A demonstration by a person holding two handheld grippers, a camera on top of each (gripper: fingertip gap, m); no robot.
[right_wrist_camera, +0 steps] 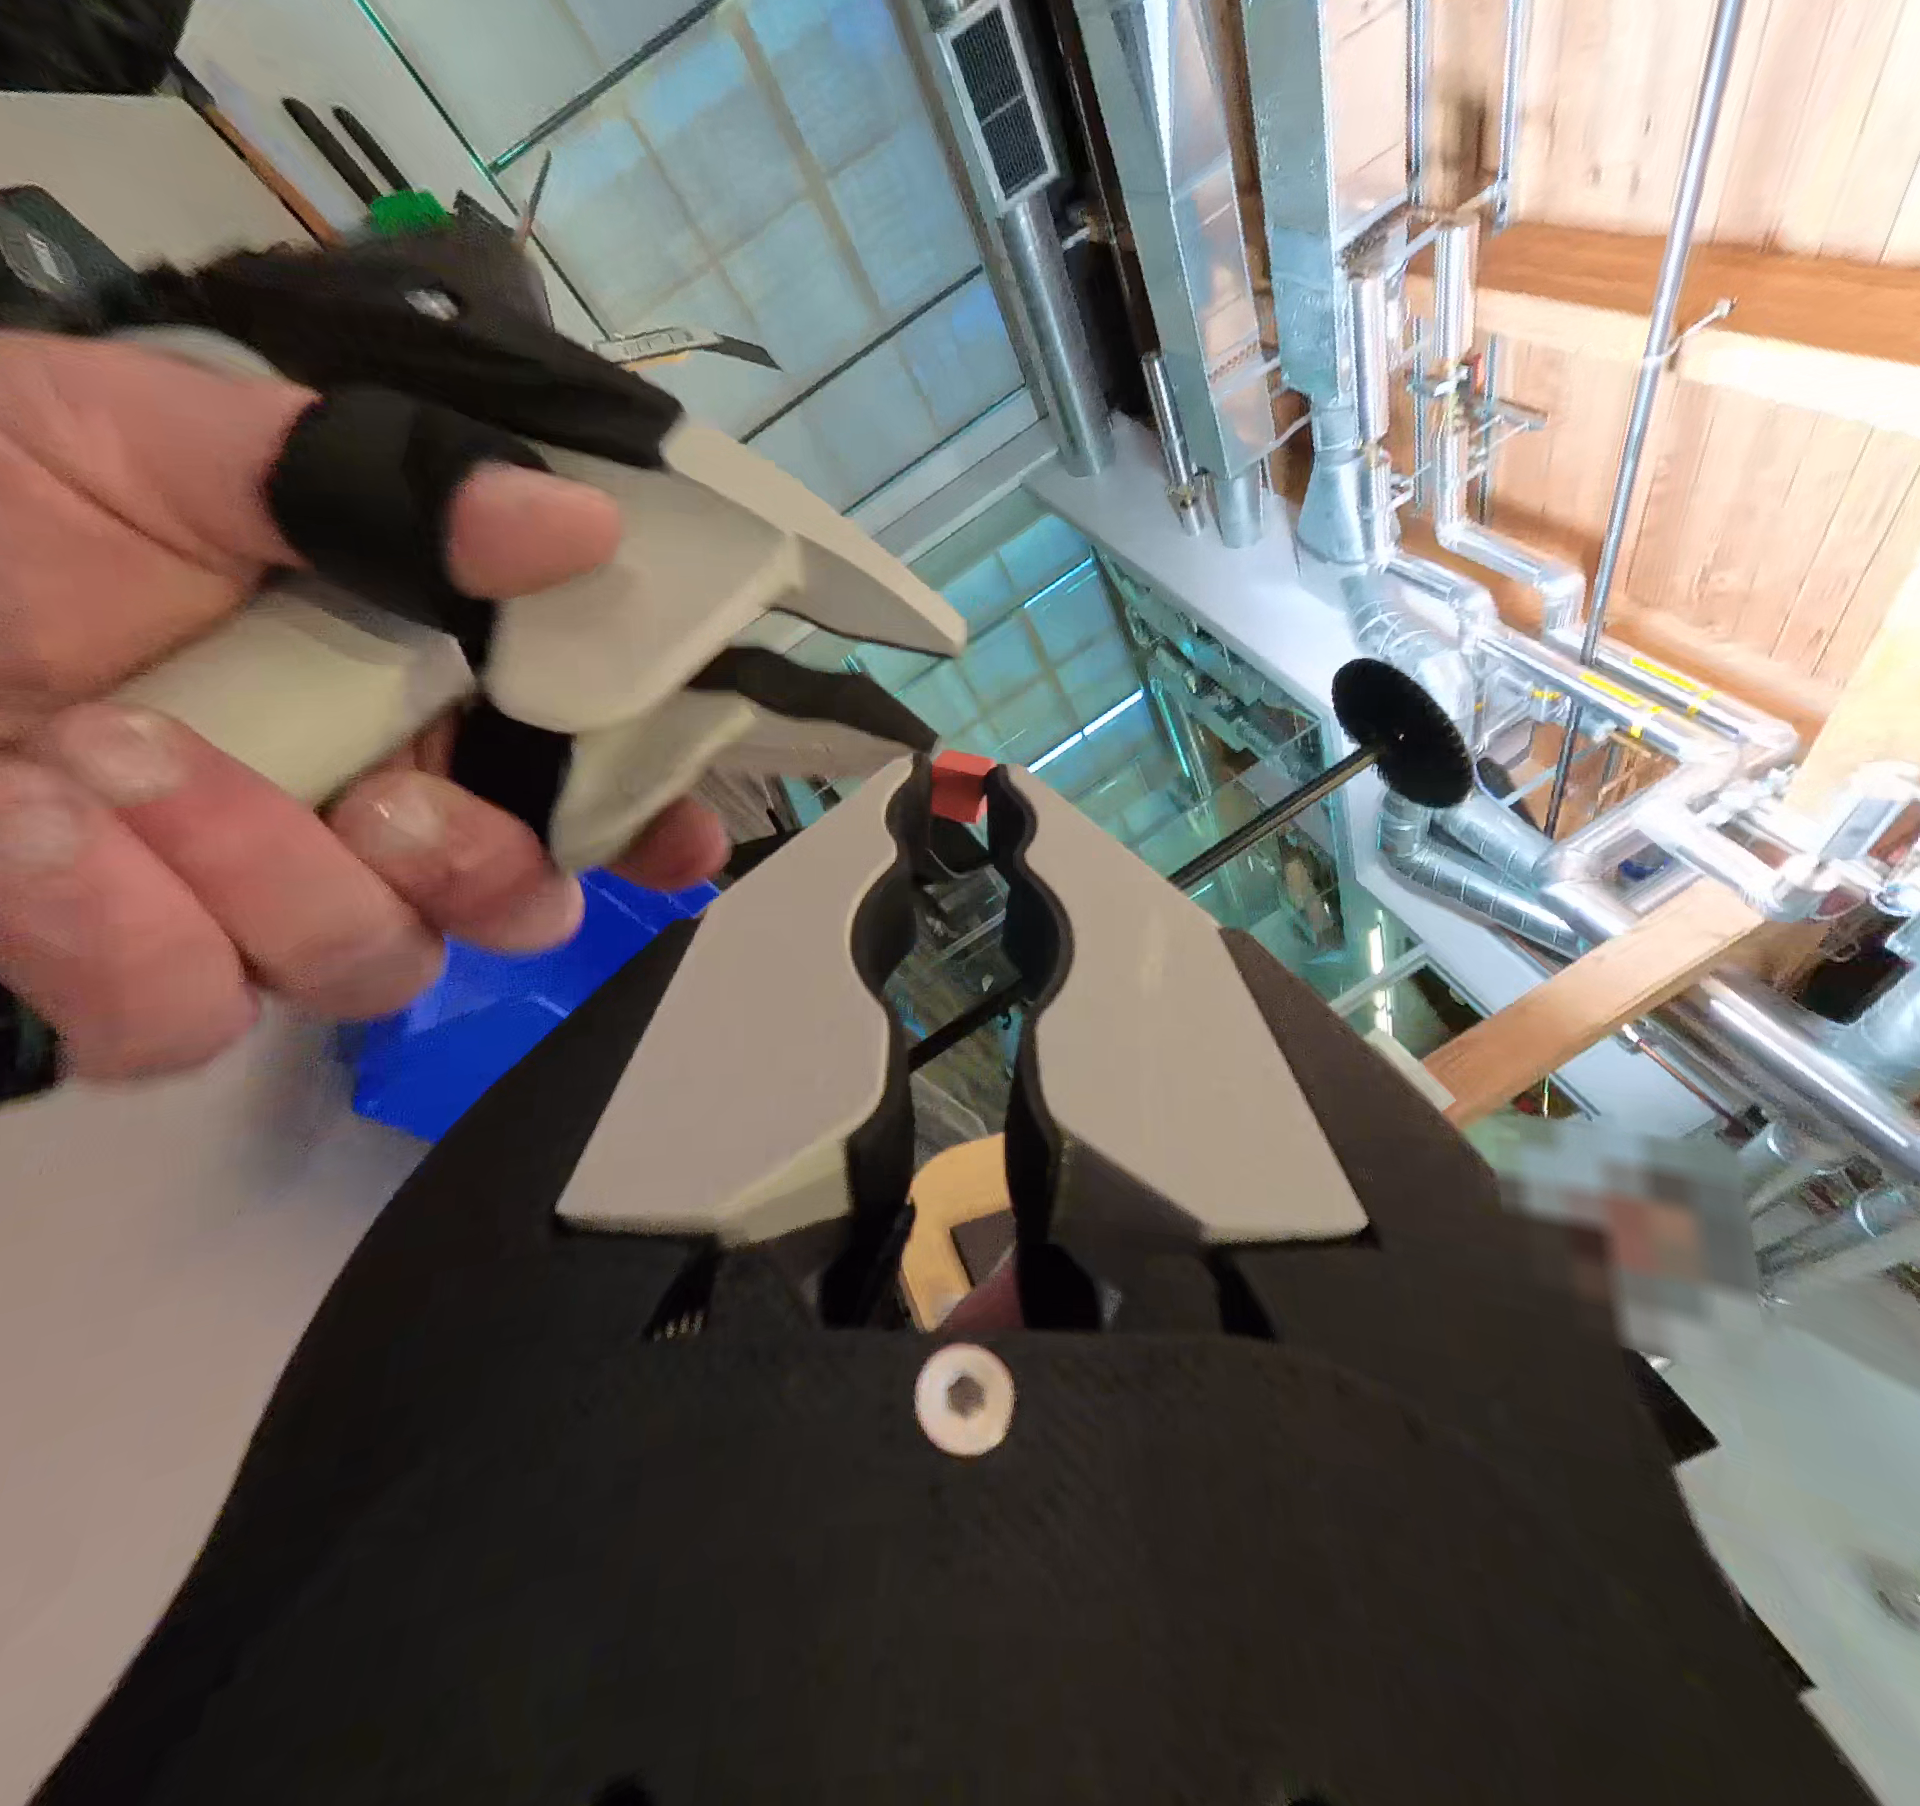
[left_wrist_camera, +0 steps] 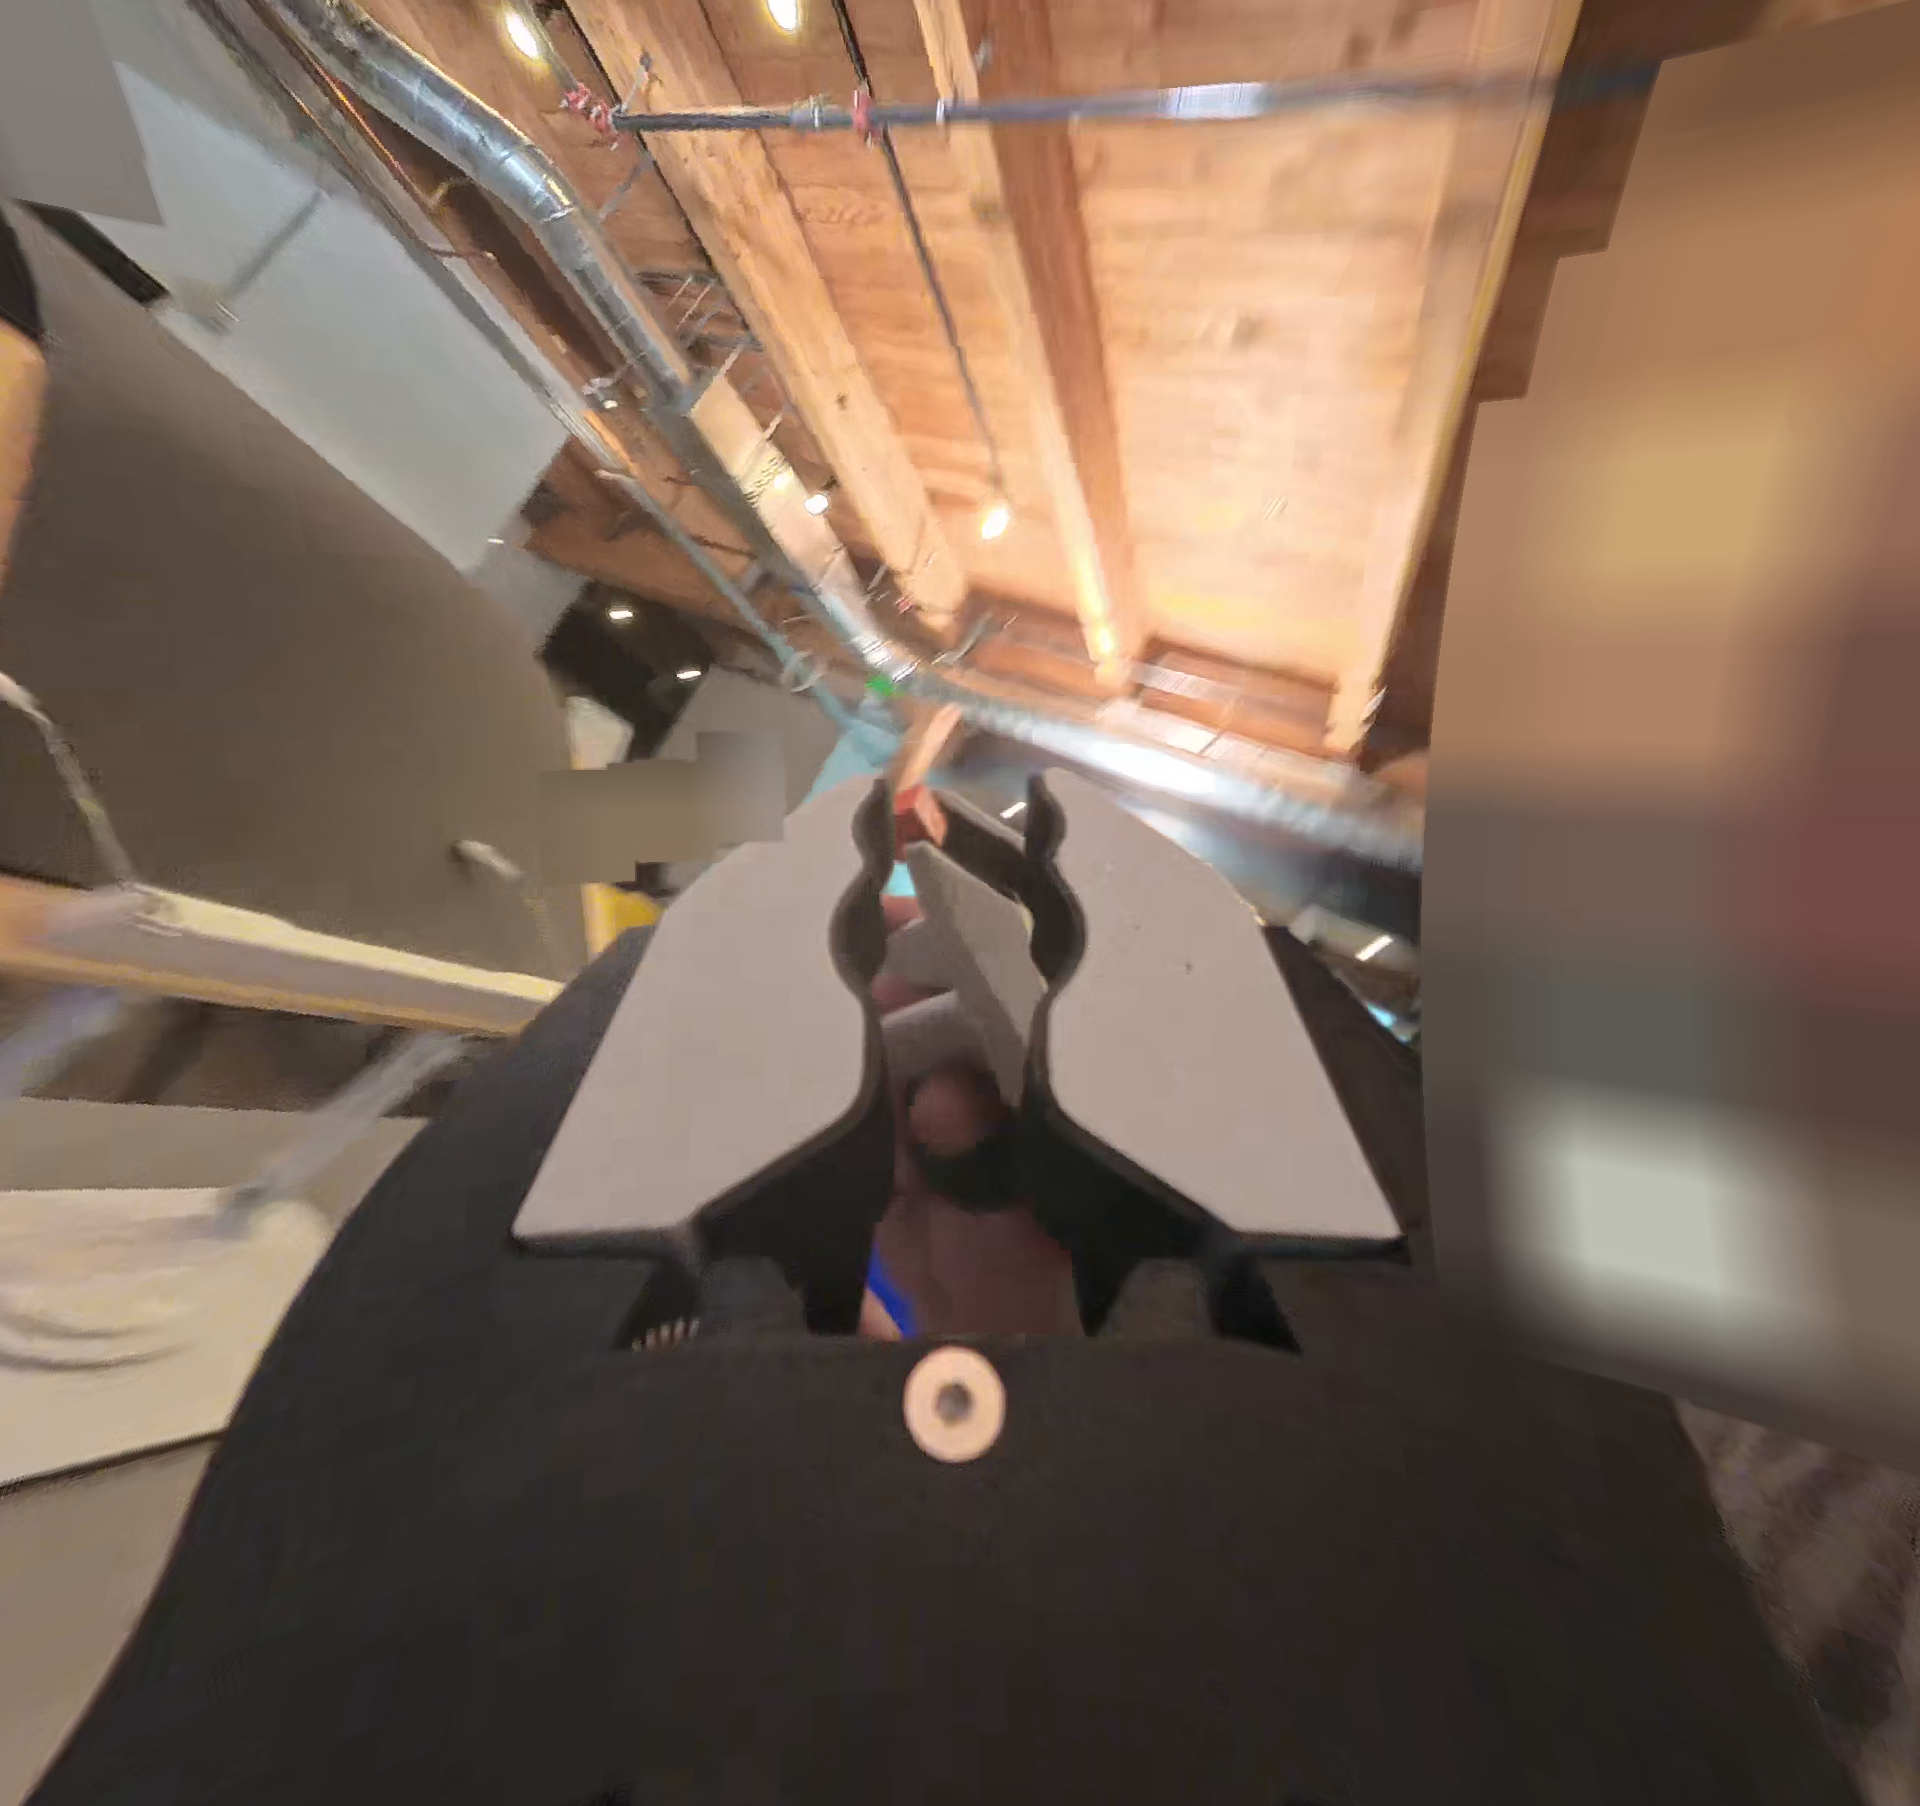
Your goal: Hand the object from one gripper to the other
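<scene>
The person's hand (right_wrist_camera: pixel 208 717) carries the left hand-held gripper (right_wrist_camera: pixel 940 691), whose fingers are parted, tips just beside the object and gripping nothing. The right hand-held gripper (right_wrist_camera: pixel 956 785) is clenched on the small red block (right_wrist_camera: pixel 958 788), pinched only at the very fingertips, up in the air with the wooden ceiling behind. In the left wrist view that same block (left_wrist_camera: pixel 916 814) sits just past the left fingers (left_wrist_camera: pixel 748 1008). The hold is shallow: a nudge from the incoming tips could likely twist the block out, or an early release could drop it
</scene>
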